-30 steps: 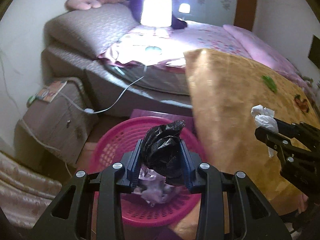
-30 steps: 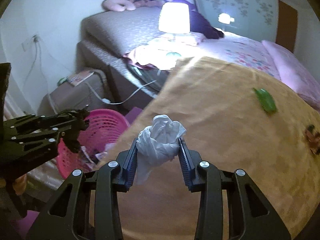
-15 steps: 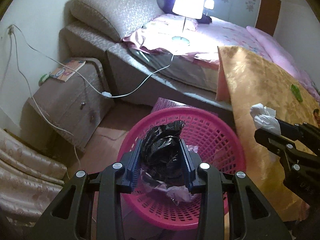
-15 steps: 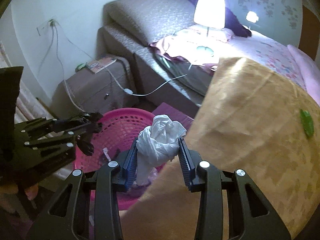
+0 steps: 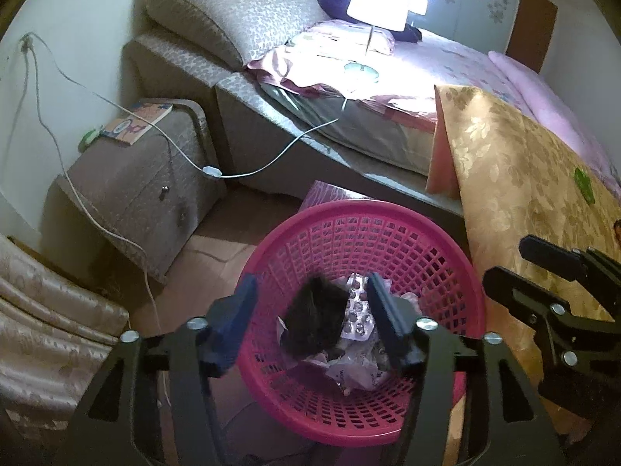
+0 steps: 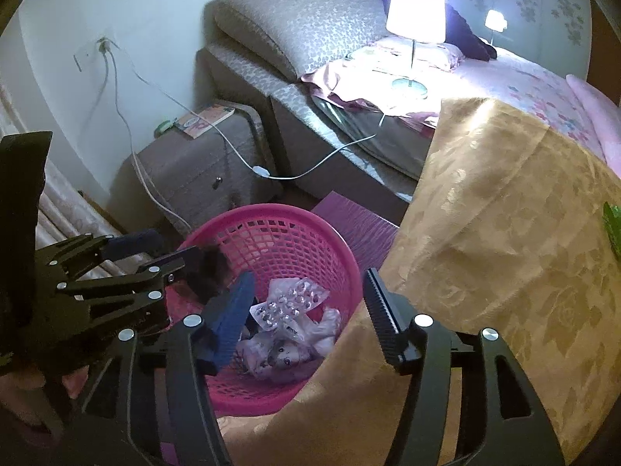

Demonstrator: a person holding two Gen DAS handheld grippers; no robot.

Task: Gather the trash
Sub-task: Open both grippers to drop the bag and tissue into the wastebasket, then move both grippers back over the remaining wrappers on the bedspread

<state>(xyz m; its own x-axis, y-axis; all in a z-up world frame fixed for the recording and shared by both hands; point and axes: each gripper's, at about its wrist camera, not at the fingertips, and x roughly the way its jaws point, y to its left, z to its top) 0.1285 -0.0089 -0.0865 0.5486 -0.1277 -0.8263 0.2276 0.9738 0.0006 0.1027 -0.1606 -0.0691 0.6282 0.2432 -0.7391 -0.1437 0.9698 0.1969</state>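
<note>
Left gripper [image 5: 312,318] fingers spread apart over the pink basket [image 5: 458,272], nothing clamped. Black bag scrap [image 5: 314,320] sits blurred in the gap between them, touching neither finger; can't tell if it rests on the pile. Right gripper [image 6: 308,310] also spread wide, empty, at the basket's table-side rim.

Left wrist view only: basket seen from straight above, black scrap over the left part of the pile, blister packs [image 5: 359,316] beside it, crumpled pale wrapper [image 5: 357,374] lower down. Right gripper enters this view from the right edge [image 5: 543,272], jaws apart, over the gold tablecloth [image 5: 516,178].

Right wrist view only: white crumpled tissue [image 6: 287,349] lying at the basket bottom under a blister pack [image 6: 289,303]. The black scrap shows as a dark blur [image 6: 211,272] by the left gripper's tip [image 6: 155,252], at the near-left basket wall. Green scrap [image 6: 613,225] on the tablecloth at the far right edge; in the left view it is a small green spot [image 5: 584,186].

Basket stands on the floor, tight against the hanging tablecloth. A purple box [image 6: 357,225] lies behind it. Nightstand [image 5: 147,178] with a booklet [image 5: 136,124] on top stands to the left, white cable [image 5: 271,163] draped past it from the bed [image 5: 446,77]. Lit lamp [image 6: 415,9] stands on the bed.
</note>
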